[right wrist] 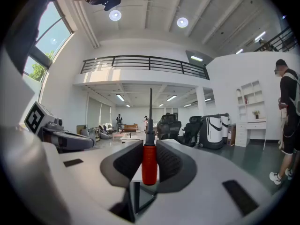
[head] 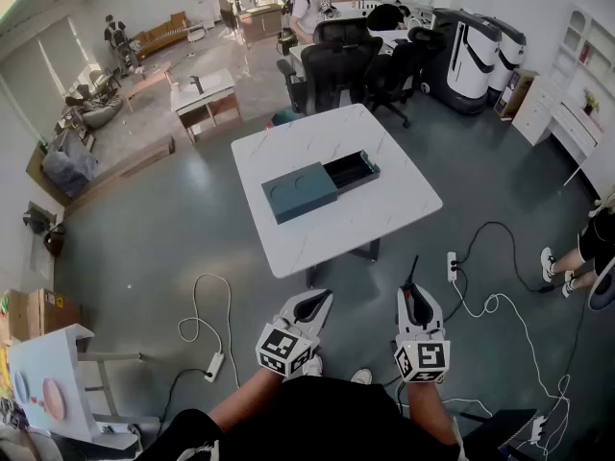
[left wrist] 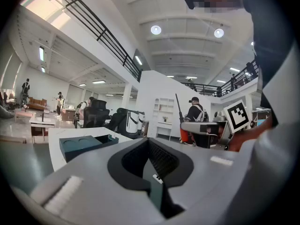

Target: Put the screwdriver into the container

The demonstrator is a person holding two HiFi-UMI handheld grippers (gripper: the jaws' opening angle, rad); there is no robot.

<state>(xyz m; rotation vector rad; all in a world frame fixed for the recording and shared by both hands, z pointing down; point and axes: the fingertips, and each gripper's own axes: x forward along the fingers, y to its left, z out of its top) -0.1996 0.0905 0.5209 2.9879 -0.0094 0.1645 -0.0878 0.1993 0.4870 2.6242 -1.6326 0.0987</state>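
The teal container [head: 315,189] lies on the white table [head: 404,209], its dark drawer [head: 351,170] pulled out to the right; the left gripper view also shows the container [left wrist: 83,145]. Both grippers hover over the floor, short of the table's near edge. My right gripper [head: 414,298] is shut on the screwdriver [head: 414,275], whose thin shaft points toward the table. In the right gripper view the red handle [right wrist: 149,165] sits clamped between the jaws of that gripper [right wrist: 150,144]. My left gripper [head: 314,305] is shut and holds nothing, its jaws [left wrist: 149,140] meeting at the tips.
White cables [head: 197,315] and power strips [head: 452,265] lie on the grey floor between me and the table. Black office chairs [head: 338,60] stand beyond the table. A person's legs [head: 567,257] are at the right, and a white stand [head: 58,373] is at the lower left.
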